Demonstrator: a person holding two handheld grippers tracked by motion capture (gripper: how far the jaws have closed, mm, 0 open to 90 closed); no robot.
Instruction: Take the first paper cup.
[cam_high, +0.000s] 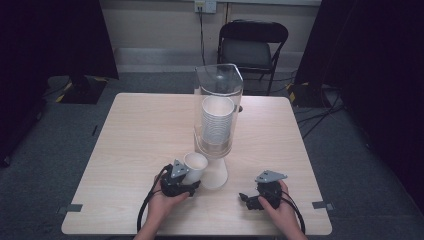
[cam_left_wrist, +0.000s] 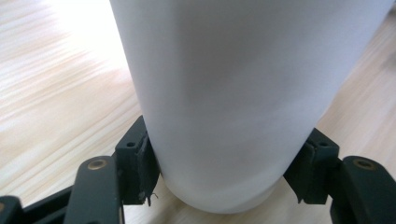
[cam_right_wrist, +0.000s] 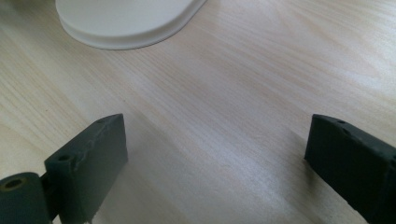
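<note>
A white paper cup (cam_high: 194, 166) (cam_left_wrist: 233, 93) stands at the near middle of the light wood table (cam_high: 145, 130), just left of the dispenser's white foot (cam_high: 215, 176) (cam_right_wrist: 123, 21). My left gripper (cam_high: 187, 181) (cam_left_wrist: 224, 170) is shut on the cup, its jaws pressing both sides near the bottom. The clear cup dispenser (cam_high: 218, 107) holds a stack of white cups (cam_high: 217, 120). My right gripper (cam_high: 248, 200) (cam_right_wrist: 215, 158) rests low over the table to the right of the foot, open, with bare wood between its jaws.
A black folding chair (cam_high: 251, 47) stands beyond the table's far edge. Dark curtains hang on both sides, and cables lie on the floor at the right. Tape marks (cam_high: 74, 207) sit at the table's near corners.
</note>
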